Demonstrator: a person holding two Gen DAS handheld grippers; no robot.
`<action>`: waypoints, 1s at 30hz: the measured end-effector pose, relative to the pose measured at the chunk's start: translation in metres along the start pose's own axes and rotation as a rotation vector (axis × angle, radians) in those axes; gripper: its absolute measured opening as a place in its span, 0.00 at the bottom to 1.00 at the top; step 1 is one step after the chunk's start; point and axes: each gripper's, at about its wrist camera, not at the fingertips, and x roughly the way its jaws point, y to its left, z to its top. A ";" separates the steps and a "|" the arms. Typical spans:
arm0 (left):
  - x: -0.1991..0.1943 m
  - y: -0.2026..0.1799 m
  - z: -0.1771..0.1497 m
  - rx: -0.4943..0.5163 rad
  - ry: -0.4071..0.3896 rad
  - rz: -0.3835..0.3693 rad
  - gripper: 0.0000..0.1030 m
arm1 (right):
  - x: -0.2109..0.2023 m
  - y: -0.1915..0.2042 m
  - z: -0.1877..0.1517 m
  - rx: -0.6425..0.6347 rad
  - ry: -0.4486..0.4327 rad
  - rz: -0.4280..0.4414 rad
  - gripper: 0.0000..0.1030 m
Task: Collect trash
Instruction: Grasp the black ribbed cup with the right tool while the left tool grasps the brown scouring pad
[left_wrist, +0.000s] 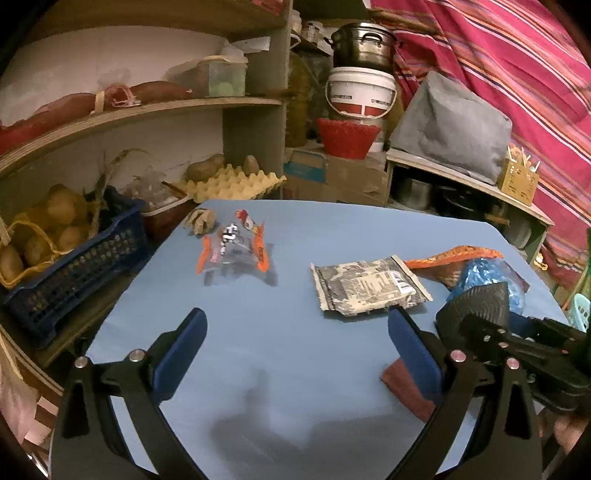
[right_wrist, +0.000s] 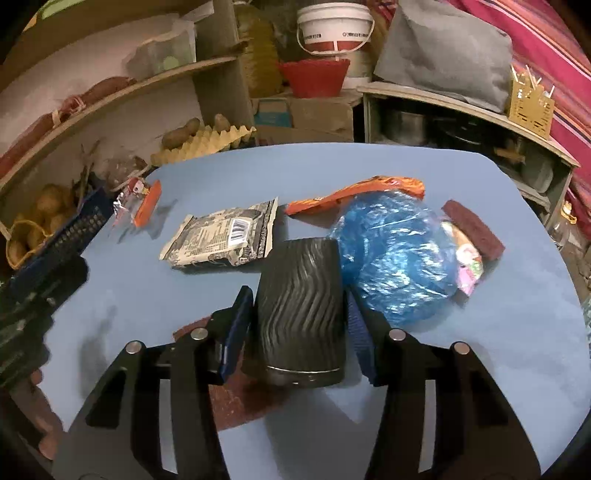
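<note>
My right gripper (right_wrist: 299, 295) is shut on a black ribbed cup (right_wrist: 301, 310), held sideways above the blue table (right_wrist: 147, 295); the cup also shows in the left wrist view (left_wrist: 476, 299). My left gripper (left_wrist: 295, 332) is open and empty over the table. Trash on the table: a grey printed packet (left_wrist: 369, 286) (right_wrist: 225, 236), an orange and clear wrapper (left_wrist: 236, 245) (right_wrist: 142, 203), an orange snack bag (right_wrist: 354, 192) (left_wrist: 454, 258), a crumpled blue plastic bag (right_wrist: 391, 254) (left_wrist: 484, 273), and crumpled brown paper (left_wrist: 201, 219).
A dark red scouring pad (right_wrist: 472, 229) and a pink wrapper (right_wrist: 469, 266) lie right of the blue bag. Another red pad (left_wrist: 406, 391) lies under my right gripper. A blue crate of potatoes (left_wrist: 74, 266), an egg tray (left_wrist: 236, 184) and shelves stand left; buckets (left_wrist: 360, 94) stand behind.
</note>
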 end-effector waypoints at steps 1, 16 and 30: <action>0.000 -0.003 -0.001 0.006 0.002 0.000 0.94 | -0.005 -0.005 0.001 0.009 -0.010 0.005 0.49; 0.012 -0.084 -0.021 0.043 0.111 -0.095 0.95 | -0.088 -0.109 -0.009 0.128 -0.137 -0.108 0.49; 0.059 -0.119 -0.043 0.007 0.316 -0.057 0.95 | -0.110 -0.155 -0.019 0.202 -0.167 -0.127 0.50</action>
